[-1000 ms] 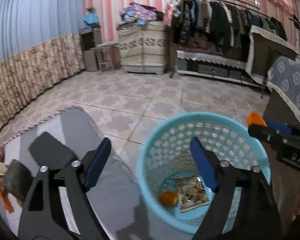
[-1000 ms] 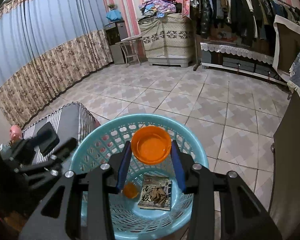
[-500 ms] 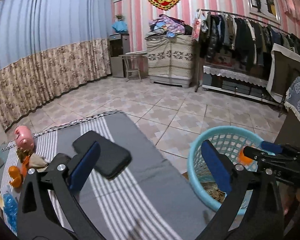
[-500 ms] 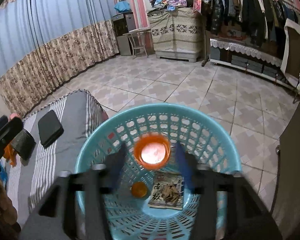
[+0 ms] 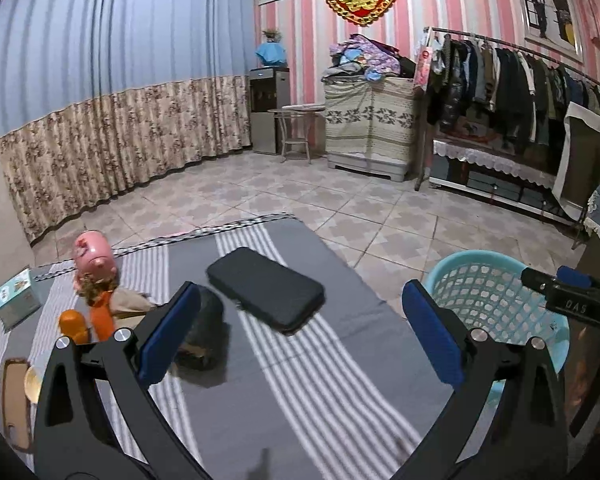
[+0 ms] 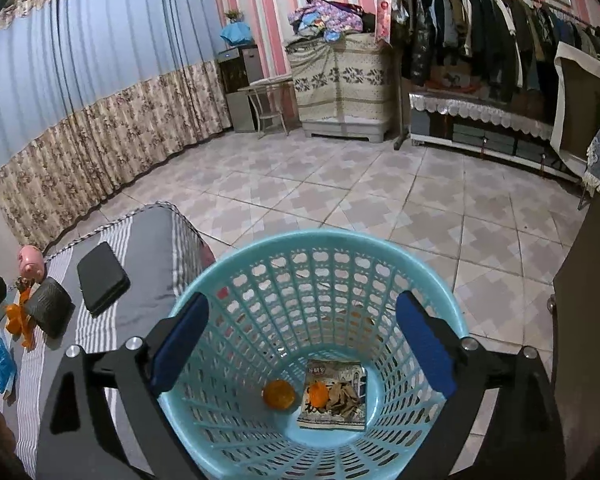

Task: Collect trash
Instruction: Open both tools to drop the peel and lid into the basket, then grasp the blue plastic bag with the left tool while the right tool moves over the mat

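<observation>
Trash is already gathering in the turquoise basket (image 6: pixel 320 248), which stands on the tiled floor (image 6: pixel 380 200) just beside the striped bed (image 5: pixel 300 380): a printed snack wrapper (image 6: pixel 334 396) lies flat on its bottom, with two small orange pieces, one (image 6: pixel 278 395) beside the wrapper and one (image 6: pixel 318 394) on it. The right gripper (image 6: pixel 304 344) hangs over the basket's mouth, its jaws opening with nothing between them. The left gripper (image 5: pixel 300 328) faces the bed, jaws spread wide and empty.

By my reading the job is partly done. More remains on the bed: orange pieces (image 5: pixel 88 320) by a pink piggy figurine (image 5: pixel 90 250), something crinkly and blue (image 6: pixel 2 360) near the edge, a small printed box (image 5: pixel 16 298). Which of these count as trash I cannot say for sure. A black phone-like slab (image 5: pixel 266 288) and a dark wallet-like pouch (image 6: pixel 48 304) look like belongings rather than litter.

The basket is moulded plastic, round and tapering downward, its wall pierced by rows of openings, its rim smooth and thick. The wrapper looks like thin glossy film. The bedcover is soft woven cloth in grey with pale stripes. The jaws' pads are blue and matte on black rigid arms.
</observation>
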A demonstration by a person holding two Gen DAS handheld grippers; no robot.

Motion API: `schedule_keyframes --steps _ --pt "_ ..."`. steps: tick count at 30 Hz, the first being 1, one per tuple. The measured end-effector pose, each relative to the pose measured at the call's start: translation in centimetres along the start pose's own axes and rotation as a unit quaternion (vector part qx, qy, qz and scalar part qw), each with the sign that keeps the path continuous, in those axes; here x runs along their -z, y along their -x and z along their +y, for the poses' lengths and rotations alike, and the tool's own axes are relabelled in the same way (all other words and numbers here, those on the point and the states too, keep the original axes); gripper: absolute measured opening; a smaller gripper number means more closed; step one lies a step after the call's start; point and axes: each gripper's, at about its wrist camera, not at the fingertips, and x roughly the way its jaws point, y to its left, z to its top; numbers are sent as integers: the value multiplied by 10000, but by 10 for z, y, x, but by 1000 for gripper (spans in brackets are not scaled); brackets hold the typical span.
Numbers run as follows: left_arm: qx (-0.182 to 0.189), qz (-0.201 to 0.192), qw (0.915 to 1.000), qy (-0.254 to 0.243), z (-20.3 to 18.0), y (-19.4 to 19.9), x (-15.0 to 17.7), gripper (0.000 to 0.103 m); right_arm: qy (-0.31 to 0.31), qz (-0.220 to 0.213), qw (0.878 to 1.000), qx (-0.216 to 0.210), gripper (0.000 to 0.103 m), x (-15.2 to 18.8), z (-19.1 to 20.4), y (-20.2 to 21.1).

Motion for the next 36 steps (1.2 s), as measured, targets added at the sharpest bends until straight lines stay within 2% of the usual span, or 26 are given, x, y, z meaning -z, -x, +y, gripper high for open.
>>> schedule_keyframes --steps 8,16,18,31,36 --pt "-272 -82 9995 127 40 30 10 98 309 -216 9991 -174 93 -1 29 19" --pt "-655 -78 9972 361 95 61 23 98 850 -247 9960 -124 93 11 67 26" --pt "-786 -74 9962 379 106 68 26 98 892 -258 9955 -163 96 15 76 29" --pt "-1413 210 9852 951 197 101 79 98 918 -83 9923 -826 96 44 142 38" --pt "-1563 448 9808 1081 225 100 104 98 1140 -50 9895 -887 96 56 172 37"
